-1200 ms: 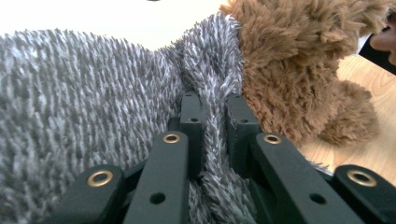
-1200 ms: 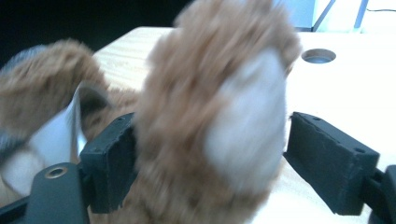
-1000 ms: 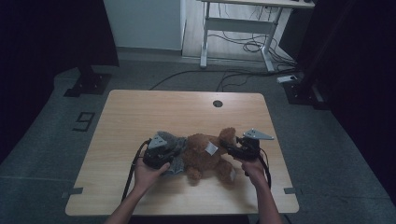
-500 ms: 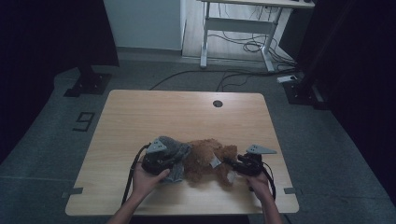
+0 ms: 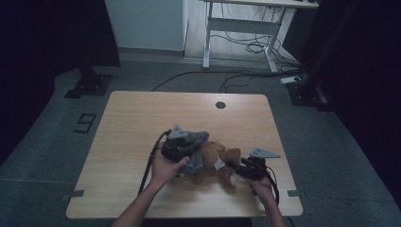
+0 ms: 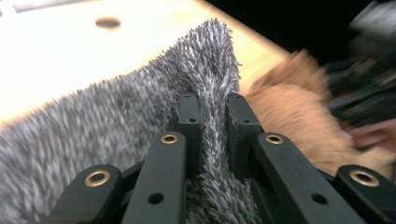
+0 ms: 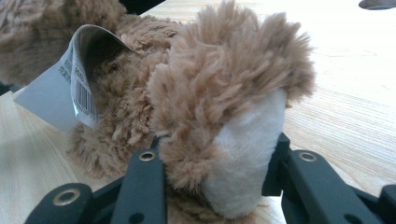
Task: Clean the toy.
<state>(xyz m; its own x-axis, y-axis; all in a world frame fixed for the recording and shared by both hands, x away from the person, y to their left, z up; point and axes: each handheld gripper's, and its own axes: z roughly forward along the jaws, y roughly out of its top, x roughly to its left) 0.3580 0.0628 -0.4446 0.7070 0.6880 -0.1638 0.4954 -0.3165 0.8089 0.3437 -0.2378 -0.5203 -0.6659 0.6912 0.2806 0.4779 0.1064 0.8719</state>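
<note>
holding both ends at once is the step i have in hand: my left gripper (image 5: pixel 191 150) is clamped on a fold of the grey fuzzy garment (image 6: pixel 93 126), and my right gripper (image 5: pixel 236 168) is closed around the paw (image 7: pixel 243 158) of the brown plush toy (image 5: pixel 218 161). the toy lies on the wooden table (image 5: pixel 142 118), toward its near edge between my two hands, with the grey cloth bunched over its left end.

to do this well, i judge i should keep the right side anchored low against the tabletop so the toy cannot slide, and draw the cloth with the left in a slow, even pull along the toy's body rather than straight up, or the whole toy may lift with it. the pinch on the fold looks thin, so a jerk could let it slip.

the high view gives me the layout: both hands, the toy's place on the table, and the round hole (image 5: pixel 220 105) far from the work. the left gripper view adds how the pile is pinched between the jaws. the right gripper view adds the pale pad of the paw and a white barcode tag (image 7: pixel 70 93) sticking out of the fur.
</note>
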